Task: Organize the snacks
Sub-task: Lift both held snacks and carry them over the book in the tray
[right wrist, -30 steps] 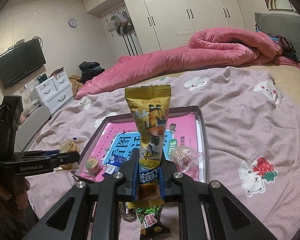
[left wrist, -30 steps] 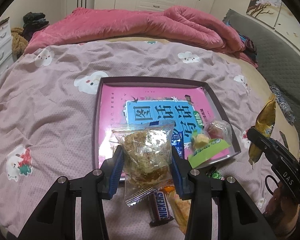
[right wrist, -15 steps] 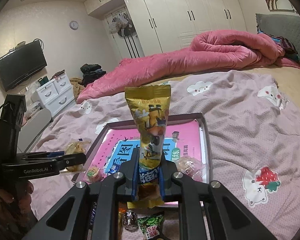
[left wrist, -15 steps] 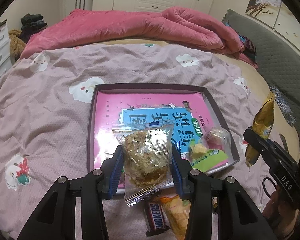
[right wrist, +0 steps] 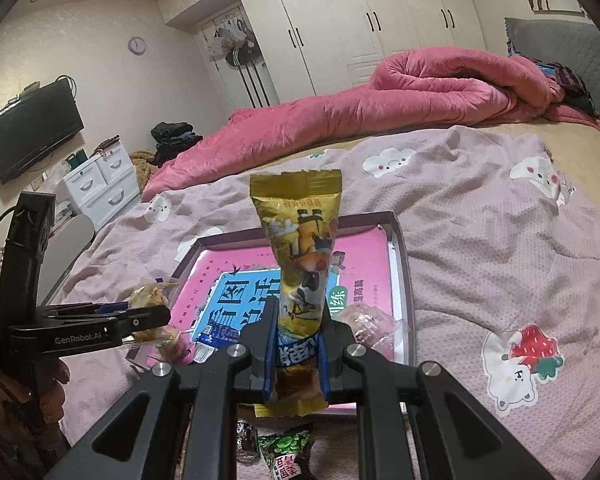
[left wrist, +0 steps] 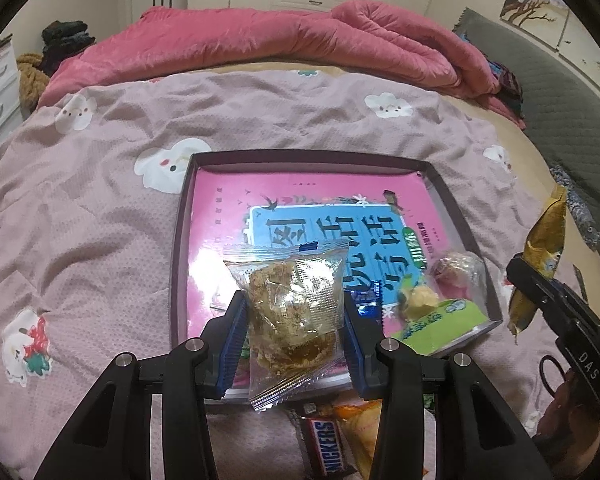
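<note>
A: In the left wrist view, what is held?
B: The left gripper point(left wrist: 294, 322) pinches a clear snack bag point(left wrist: 290, 308) in its jaws, above the near edge of the tray point(left wrist: 180, 240) on the bed point(left wrist: 80, 208).

A: And the right wrist view?
B: The right gripper point(right wrist: 298, 354) jaws clamp an upright yellow packet point(right wrist: 300, 264), in front of the tray point(right wrist: 400, 264).

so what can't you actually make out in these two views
- Snickers bar: left wrist view, top end under the clear crumbly-snack packet, bottom cut by the frame edge.
- Green snack packet: right wrist view, cut off at the bottom edge.
- Yellow foil packet: its lower print is hidden between the right gripper pads.
</note>
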The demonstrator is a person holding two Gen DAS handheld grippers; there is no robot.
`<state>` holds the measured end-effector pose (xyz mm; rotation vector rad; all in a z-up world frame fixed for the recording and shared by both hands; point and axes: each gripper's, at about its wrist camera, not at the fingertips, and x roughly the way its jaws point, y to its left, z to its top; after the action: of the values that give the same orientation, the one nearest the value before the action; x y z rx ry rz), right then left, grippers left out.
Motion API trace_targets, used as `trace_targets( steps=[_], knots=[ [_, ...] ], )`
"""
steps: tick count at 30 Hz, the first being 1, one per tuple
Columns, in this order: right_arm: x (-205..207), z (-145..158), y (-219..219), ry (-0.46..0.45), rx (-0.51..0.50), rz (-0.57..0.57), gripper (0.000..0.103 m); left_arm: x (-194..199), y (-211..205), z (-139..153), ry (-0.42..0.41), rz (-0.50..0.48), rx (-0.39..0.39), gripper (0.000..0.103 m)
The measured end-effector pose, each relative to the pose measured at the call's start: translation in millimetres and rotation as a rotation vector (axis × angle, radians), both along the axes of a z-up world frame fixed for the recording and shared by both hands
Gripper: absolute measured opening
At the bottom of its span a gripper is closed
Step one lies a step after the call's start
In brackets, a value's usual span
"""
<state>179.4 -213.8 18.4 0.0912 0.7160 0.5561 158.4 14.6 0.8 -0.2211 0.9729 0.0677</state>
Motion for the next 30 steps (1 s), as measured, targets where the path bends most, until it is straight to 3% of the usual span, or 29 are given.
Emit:
trace_targets(
  steps=[21, 30],
  knots=[
    [15, -33, 1, 0.086, -0.049, -0.013, 0.017, 8, 1, -36, 0.061, 0.004, 0.011, 0.045],
    [19, -38, 5, 0.098, -0.055, -0.005, 0.017, 9, -5, -37, 0.052, -0.006, 0.044, 0.046]
  ],
)
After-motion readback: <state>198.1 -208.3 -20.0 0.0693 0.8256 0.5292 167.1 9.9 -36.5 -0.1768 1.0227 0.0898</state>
